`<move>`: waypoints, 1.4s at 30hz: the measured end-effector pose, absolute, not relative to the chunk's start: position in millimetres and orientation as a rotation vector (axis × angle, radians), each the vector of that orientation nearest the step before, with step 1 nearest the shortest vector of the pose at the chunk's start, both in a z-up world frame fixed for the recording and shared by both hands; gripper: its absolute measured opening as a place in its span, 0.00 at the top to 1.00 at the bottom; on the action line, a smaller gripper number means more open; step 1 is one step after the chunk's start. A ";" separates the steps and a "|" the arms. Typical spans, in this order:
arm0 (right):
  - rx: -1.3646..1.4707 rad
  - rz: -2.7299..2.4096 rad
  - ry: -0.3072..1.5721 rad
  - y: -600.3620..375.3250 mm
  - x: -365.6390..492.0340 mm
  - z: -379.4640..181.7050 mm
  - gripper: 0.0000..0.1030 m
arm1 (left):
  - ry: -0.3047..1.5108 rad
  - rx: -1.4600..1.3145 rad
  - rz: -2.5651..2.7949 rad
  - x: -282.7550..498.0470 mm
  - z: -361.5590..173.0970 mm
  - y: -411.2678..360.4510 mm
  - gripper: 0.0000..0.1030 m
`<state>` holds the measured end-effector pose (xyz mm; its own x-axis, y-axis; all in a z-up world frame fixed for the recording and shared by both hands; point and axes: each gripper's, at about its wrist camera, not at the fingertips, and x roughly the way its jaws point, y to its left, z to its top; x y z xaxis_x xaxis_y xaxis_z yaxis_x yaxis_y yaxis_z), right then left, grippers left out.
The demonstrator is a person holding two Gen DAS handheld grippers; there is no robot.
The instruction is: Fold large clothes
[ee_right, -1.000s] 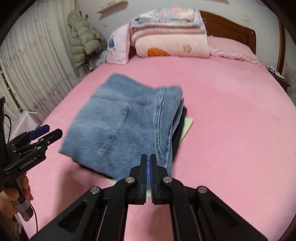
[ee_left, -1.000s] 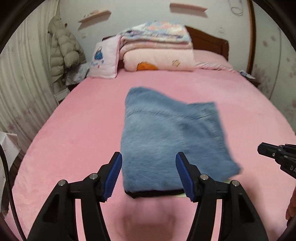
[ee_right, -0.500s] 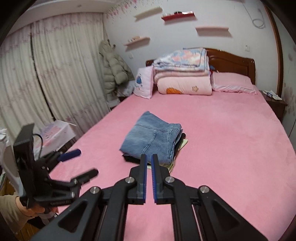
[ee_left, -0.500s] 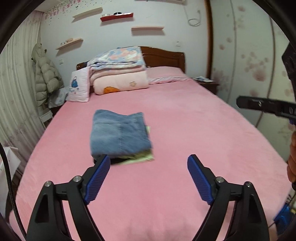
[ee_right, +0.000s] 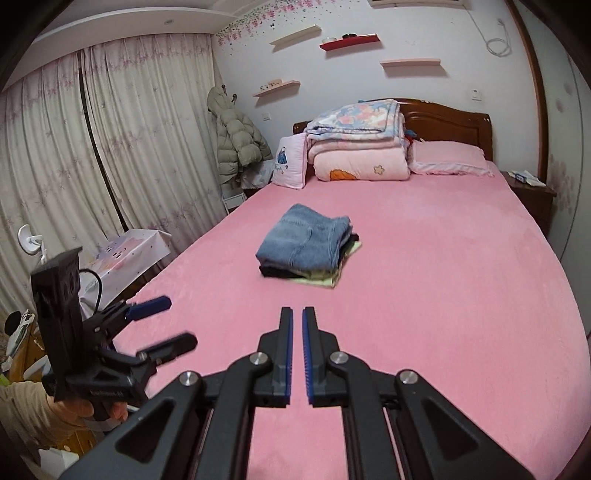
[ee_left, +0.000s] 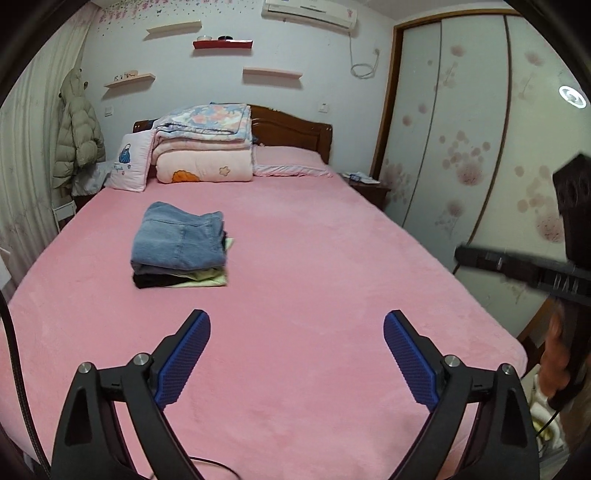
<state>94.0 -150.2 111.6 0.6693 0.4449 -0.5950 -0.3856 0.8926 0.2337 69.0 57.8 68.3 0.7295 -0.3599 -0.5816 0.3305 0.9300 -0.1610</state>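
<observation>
A wide bed (ee_left: 314,280) under a pink plush cover fills the room, its dark wooden headboard (ee_left: 291,129) against a pale wall hung with small shelves (ee_left: 221,43) and an air conditioner (ee_left: 310,11). Sliding wardrobe doors (ee_left: 461,147) with a blossom print close off one side; long pale curtains (ee_right: 92,147) cover the other (the right wrist view shows them best). At the head of the bed lies a pile of folded quilts (ee_left: 207,147), with a pink pillow (ee_left: 290,162) on one side and a small cushion (ee_left: 131,162) printed with a blue handbag on the other. A pale green puffer coat (ee_left: 75,136) hangs in the corner by the curtains.

On the cover's middle, toward the curtain side, sits the stack of folded clothes (ee_left: 181,247): folded blue jeans (ee_right: 304,240) on top, a black garment (ee_left: 155,280) and a light green one (ee_left: 210,278) under them, edges roughly squared. Both tools are well apart from the stack, near the foot of the bed.

The left gripper (ee_left: 297,360) has its jaws spread wide and opening further, with only pink cover between the blue pads (ee_left: 184,363). The right gripper (ee_right: 297,354) has its jaws pressed together with a thin slit showing, pinching nothing. A hand (ee_right: 85,410) holding the left tool shows at the lower edge of the right wrist view.
</observation>
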 end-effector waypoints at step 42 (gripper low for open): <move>0.138 0.112 0.794 -150.1 14.7 24.4 0.55 | 0.864 -0.032 -0.037 29.7 7.4 10.3 0.03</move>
<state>14.7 -150.1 24.4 0.6962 0.1516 -0.7016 -0.0477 0.9850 0.1656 29.7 10.3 7.4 0.6491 -0.0453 -0.7593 0.0192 0.9989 -0.0431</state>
